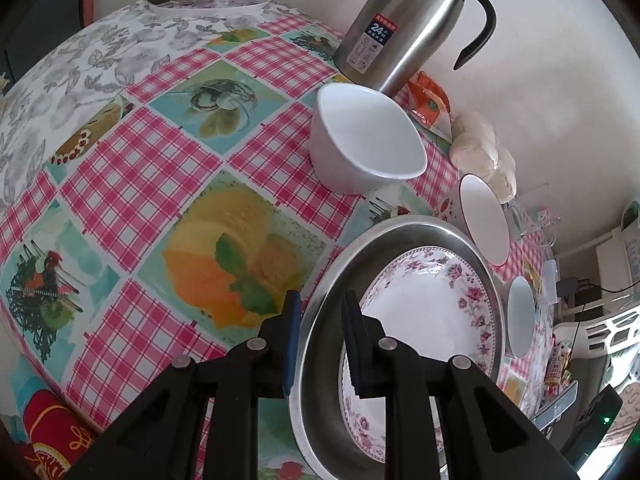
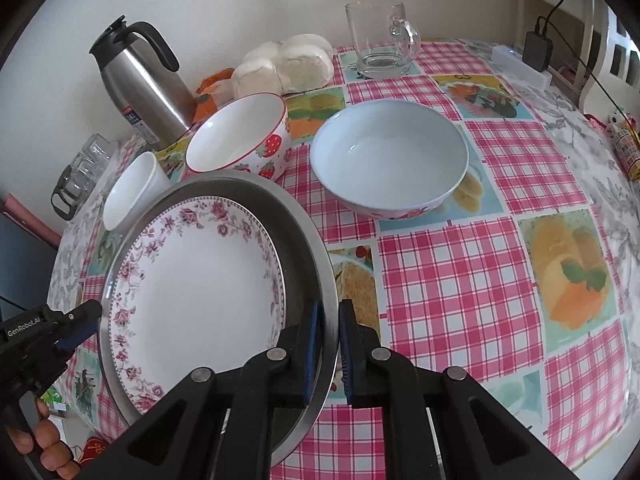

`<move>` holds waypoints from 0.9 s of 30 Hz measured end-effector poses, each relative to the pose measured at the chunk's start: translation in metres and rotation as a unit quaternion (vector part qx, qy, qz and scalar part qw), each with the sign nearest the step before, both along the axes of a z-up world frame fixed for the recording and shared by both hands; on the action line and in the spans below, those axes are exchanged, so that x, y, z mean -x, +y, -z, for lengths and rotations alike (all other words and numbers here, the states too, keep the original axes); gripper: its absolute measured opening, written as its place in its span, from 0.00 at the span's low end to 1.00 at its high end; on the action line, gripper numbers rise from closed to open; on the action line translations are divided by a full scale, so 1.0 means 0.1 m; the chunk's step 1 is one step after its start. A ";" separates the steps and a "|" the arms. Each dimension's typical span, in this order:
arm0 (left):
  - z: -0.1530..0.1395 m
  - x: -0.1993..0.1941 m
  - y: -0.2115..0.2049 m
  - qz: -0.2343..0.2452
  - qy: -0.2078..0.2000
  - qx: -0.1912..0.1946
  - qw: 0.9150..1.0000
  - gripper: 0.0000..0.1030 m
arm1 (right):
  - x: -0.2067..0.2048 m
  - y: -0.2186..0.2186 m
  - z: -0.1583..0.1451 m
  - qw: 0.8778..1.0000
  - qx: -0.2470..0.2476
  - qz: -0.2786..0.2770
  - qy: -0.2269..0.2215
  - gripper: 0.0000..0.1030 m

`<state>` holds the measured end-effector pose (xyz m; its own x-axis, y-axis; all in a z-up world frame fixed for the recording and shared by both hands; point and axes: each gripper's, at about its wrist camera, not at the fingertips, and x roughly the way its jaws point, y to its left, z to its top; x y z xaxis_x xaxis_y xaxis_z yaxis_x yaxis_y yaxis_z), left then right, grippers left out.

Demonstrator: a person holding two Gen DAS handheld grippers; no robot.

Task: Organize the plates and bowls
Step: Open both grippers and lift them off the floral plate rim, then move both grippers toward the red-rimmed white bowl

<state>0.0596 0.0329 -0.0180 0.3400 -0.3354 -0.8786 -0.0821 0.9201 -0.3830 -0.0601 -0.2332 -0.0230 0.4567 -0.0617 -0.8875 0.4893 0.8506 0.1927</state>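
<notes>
Steel pan w/ floral plate inside, on table. L gripper and R gripper each straddle opposite rims, jaws narrow, not visibly clamped. Blue bowl lies beyond R gripper, nearer it; strawberry bowl just behind pan.

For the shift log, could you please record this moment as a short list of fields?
left gripper: jaws astride the steel pan's rim
right gripper: jaws astride the opposite rim, contact unclear
floral plate: lying inside the pan
strawberry bowl: on the tablecloth behind the pan
pale blue bowl: empty, right of the strawberry bowl
plain white bowl: empty, near the steel jug
</notes>
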 end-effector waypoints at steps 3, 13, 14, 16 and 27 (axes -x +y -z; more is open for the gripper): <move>0.00 0.00 0.01 -0.002 0.002 0.003 1.000 0.20 | 0.01 -0.01 -0.02 1.000 0.000 0.004 -0.004 0.12; -0.20 -0.05 -0.13 0.013 -0.046 -0.015 0.999 0.58 | 0.03 -0.02 -0.24 0.997 0.054 0.019 -0.042 0.43; -0.20 -0.06 -0.15 0.015 -0.044 -0.014 0.999 0.59 | 0.02 -0.01 -0.24 0.997 0.057 0.019 -0.044 0.52; -0.20 -0.10 -0.19 0.016 -0.041 -0.023 0.999 0.62 | 0.00 -0.01 -0.25 0.997 0.061 0.018 -0.046 0.58; -0.35 -0.21 -0.38 0.031 -0.084 -0.051 0.995 0.88 | -0.13 -0.06 -0.16 0.997 0.057 0.026 -0.049 0.77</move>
